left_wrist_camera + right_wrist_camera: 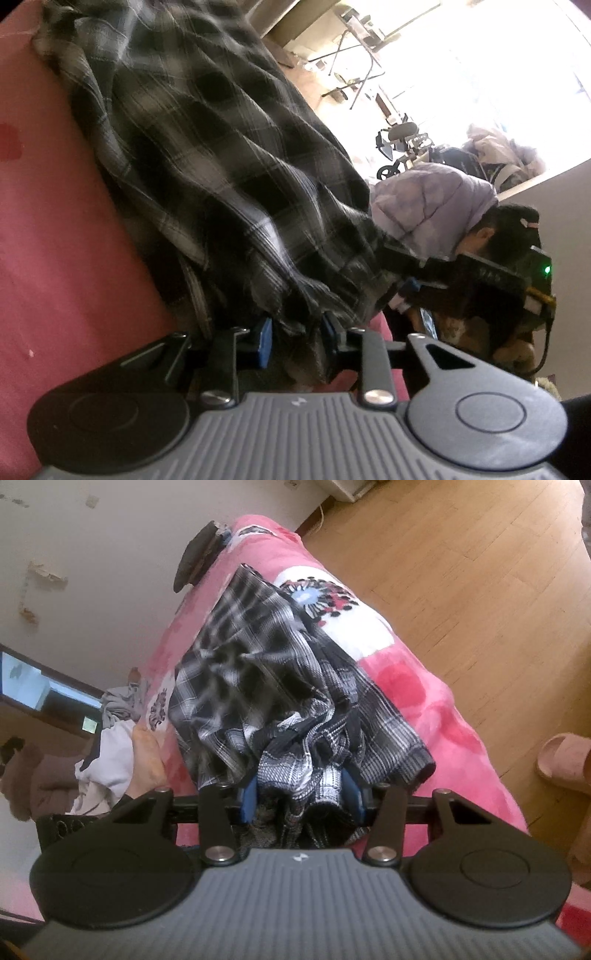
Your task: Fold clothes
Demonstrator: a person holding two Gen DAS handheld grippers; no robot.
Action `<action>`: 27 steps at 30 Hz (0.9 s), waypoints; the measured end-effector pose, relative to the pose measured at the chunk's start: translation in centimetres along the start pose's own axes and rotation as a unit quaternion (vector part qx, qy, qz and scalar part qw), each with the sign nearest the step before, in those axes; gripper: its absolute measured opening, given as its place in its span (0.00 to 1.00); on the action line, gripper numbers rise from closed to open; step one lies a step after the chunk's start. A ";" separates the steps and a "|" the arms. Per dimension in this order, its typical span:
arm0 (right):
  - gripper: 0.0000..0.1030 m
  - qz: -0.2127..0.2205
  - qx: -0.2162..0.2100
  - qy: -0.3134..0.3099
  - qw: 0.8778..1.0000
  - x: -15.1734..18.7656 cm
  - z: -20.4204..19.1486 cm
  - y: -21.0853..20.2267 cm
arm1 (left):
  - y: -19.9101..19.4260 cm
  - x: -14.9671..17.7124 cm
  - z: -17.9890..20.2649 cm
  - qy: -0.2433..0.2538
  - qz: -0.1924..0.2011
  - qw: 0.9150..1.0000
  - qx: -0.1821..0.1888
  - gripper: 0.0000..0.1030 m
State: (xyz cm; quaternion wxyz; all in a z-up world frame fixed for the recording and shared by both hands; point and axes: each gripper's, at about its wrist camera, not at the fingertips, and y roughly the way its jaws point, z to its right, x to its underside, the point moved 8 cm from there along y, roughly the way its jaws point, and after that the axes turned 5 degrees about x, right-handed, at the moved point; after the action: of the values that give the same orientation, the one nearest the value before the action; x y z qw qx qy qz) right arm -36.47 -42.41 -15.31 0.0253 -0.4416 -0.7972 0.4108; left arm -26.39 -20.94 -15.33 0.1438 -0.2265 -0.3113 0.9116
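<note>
A black, grey and white plaid garment (221, 155) lies rumpled on a pink bed cover (55, 240). My left gripper (295, 332) is shut on a bunched edge of it, the cloth pinched between the blue pads (264, 338). In the right wrist view the same plaid garment (266, 672) runs away over the pink floral blanket (443, 709). My right gripper (300, 795) is shut on a thick wad of its folds, which fills the gap between its pads. The right gripper's fingers (402, 291) also show in the left wrist view, at the garment's other edge.
A person in a lilac padded jacket (424, 199) bends close over the bed edge. A pile of other clothes (107, 746) lies beside the bed near the wall. Wooden floor (461, 572) and a pink slipper (565, 760) lie to the right. A dark object (195, 557) sits at the bed's far end.
</note>
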 end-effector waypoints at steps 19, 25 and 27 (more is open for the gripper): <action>0.43 0.057 0.096 -0.253 0.961 -3.3 -5.6 3.1 | 3.2 -1.7 1.7 0.196 0.000 0.971 -0.136 0.45; 0.40 0.015 0.119 -0.296 0.948 -4.6 -5.9 4.8 | 2.6 -1.9 1.1 0.175 -0.009 0.978 -0.110 0.45; 0.40 0.024 0.104 -0.319 0.942 -6.7 -8.1 4.8 | 2.6 -1.9 1.1 0.176 -0.019 0.978 -0.111 0.45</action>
State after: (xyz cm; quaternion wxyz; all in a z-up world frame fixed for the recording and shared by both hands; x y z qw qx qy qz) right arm -25.87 -40.83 -11.01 -0.1944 -0.3016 -0.7055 0.6111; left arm -25.62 -24.31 -15.57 0.1874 -0.3921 -0.3844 0.8144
